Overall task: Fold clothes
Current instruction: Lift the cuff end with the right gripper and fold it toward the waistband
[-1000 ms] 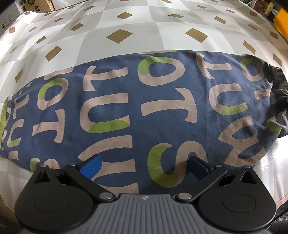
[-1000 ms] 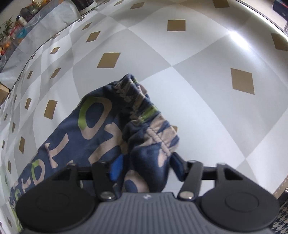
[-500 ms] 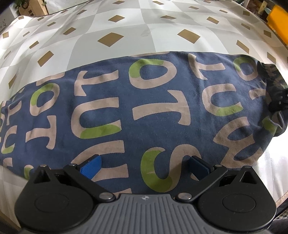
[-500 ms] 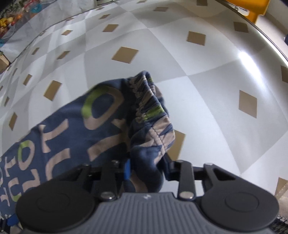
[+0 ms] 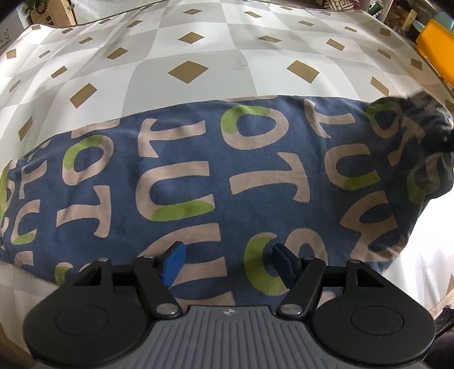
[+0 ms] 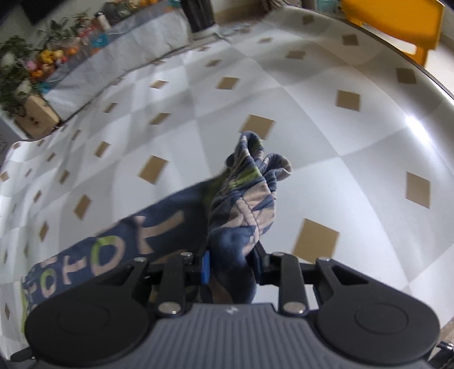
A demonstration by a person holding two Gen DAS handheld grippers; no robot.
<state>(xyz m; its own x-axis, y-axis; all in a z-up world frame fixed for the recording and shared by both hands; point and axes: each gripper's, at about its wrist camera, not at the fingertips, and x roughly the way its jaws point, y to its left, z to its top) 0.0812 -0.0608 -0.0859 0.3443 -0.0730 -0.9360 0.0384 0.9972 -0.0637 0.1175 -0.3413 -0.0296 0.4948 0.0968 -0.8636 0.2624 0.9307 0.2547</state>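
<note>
Here the left gripper (image 5: 227, 262) points down over the near edge of the garment (image 5: 198, 181), its jaws partly apart and just narrowed; the blue pads (image 5: 173, 262) sit on the cloth with fabric between them, but whether they pinch it I cannot tell. The garment is navy with big beige and green letters, and it lies flat as a long band across the tablecloth (image 5: 187, 71), which is checked white and grey with tan diamonds. Its right end is bunched and lifted. There the right gripper (image 6: 231, 265) has just closed narrow on that bunched end, with a gathered, stitched hem standing up past the fingertips, clear of the cloth. Beyond the table's far edge stand plants (image 6: 14, 73), a cardboard box (image 6: 37, 113) and an orange bin (image 6: 391, 20).
</note>
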